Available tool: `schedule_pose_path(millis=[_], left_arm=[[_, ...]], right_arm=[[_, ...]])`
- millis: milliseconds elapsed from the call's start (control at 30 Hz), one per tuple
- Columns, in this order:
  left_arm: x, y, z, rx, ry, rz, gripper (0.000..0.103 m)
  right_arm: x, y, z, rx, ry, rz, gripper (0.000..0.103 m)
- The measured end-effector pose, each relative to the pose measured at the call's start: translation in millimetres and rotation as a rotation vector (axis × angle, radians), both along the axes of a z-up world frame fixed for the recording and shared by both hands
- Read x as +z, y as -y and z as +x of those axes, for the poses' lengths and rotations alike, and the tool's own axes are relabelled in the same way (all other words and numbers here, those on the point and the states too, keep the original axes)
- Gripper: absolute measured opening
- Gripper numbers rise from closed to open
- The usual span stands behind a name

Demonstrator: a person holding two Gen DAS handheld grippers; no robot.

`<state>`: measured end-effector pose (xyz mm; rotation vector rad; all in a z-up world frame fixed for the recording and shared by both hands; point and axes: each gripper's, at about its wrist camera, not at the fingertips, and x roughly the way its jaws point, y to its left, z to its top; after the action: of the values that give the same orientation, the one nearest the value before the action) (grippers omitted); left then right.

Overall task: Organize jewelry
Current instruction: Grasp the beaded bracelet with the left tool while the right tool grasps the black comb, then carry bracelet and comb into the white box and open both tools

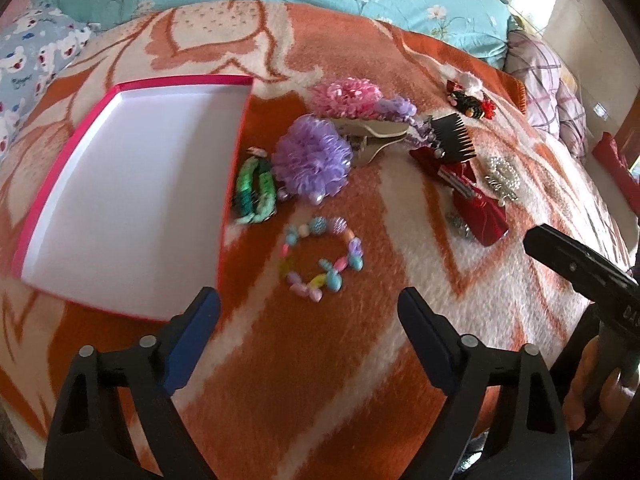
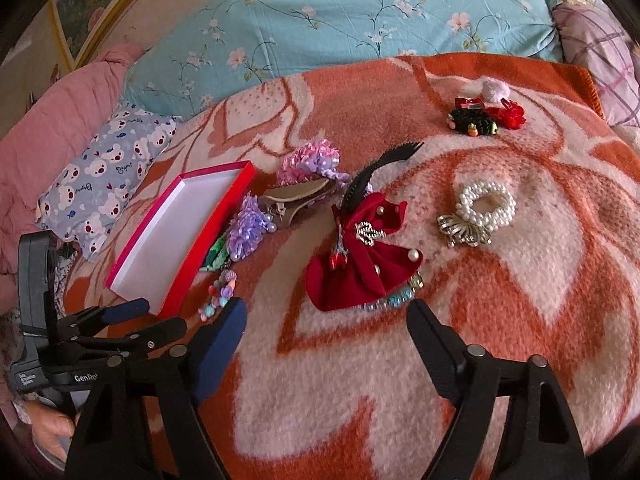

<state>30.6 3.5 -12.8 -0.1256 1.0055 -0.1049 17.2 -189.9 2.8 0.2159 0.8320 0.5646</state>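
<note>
A white box with a pink rim [image 1: 128, 184] lies open and bare on the orange blanket. Right of it lie a green scrunchie [image 1: 256, 192], a purple ruffled hair clip [image 1: 312, 160] and a pink one [image 1: 346, 96]. A pastel bead bracelet [image 1: 320, 258] rests just ahead of my left gripper [image 1: 308, 308], which is open with nothing between its fingers. My right gripper [image 2: 326, 316] is open too, hovering just short of a red velvet bow [image 2: 360, 264] with a black comb [image 2: 360, 184]. A pearl bracelet [image 2: 486, 204] and a silver brooch [image 2: 464, 234] lie to the bow's right.
Small red and black clips [image 2: 484, 118] sit far back on the blanket. A teal floral quilt [image 2: 360, 20] and a bear-print pillow [image 2: 104, 176] border the blanket. A blue bead string [image 2: 396, 300] peeks from under the bow. The left gripper [image 2: 154, 316] shows at lower left by the box [image 2: 180, 232].
</note>
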Motion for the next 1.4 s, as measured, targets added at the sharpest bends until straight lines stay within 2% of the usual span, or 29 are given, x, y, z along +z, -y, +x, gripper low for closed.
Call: schedule_pose_path(millis=[67, 133, 200, 233, 300, 400, 433, 500, 567, 633, 700, 733, 767, 900, 1133, 1400], left_arm=[[-3, 5, 9, -0.026, -0.005, -0.011, 0.087], [-7, 10, 19, -0.043, -0.022, -0.017, 0.080], [-15, 13, 30, -0.062, -0.048, -0.037, 0.068], [-18, 14, 34, -0.068, -0.058, -0.044, 0.065], [-29, 14, 44, -0.076, -0.093, -0.059, 0.046], [-38, 10, 51, -0.090, -0.114, -0.111, 0.037], [-37, 9, 50, -0.098, -0.110, -0.115, 0.033], [-34, 9, 49, -0.112, -0.098, -0.117, 0.017], [-32, 6, 49, -0.119, -0.091, -0.118, 0.007], [-31, 4, 49, -0.122, -0.088, -0.131, 0.007], [-30, 1, 48, -0.124, -0.086, -0.137, 0.007], [-29, -1, 48, -0.124, -0.087, -0.139, 0.007], [-28, -1, 49, -0.122, -0.084, -0.138, 0.007], [-16, -6, 44, -0.112, -0.054, -0.147, 0.007], [15, -20, 34, -0.092, 0.021, -0.165, 0.007], [37, -52, 27, -0.023, 0.078, -0.160, 0.007]], right_arm=[[3, -1, 9, -0.009, 0.002, 0.004, 0.081], [5, -2, 19, -0.020, -0.001, 0.008, 0.080], [7, -2, 31, -0.030, -0.002, 0.012, 0.080], [8, -2, 37, -0.037, -0.005, 0.013, 0.079], [9, -3, 49, -0.045, -0.014, 0.022, 0.077], [7, -3, 67, -0.059, -0.032, 0.031, 0.076], [6, -4, 75, -0.061, -0.042, 0.037, 0.074], [3, -8, 90, -0.071, -0.056, 0.034, 0.071], [-2, -13, 104, -0.078, -0.079, 0.036, 0.060], [-9, -19, 118, -0.081, -0.105, 0.036, 0.051], [-18, -24, 128, -0.077, -0.137, 0.031, 0.035], [-22, -26, 132, -0.071, -0.156, 0.039, 0.013], [-24, -26, 132, -0.067, -0.162, 0.057, 0.005], [-15, -22, 120, -0.073, -0.116, 0.071, 0.002], [10, -15, 93, -0.052, -0.068, 0.109, 0.002], [30, -47, 69, 0.061, -0.054, 0.154, 0.002]])
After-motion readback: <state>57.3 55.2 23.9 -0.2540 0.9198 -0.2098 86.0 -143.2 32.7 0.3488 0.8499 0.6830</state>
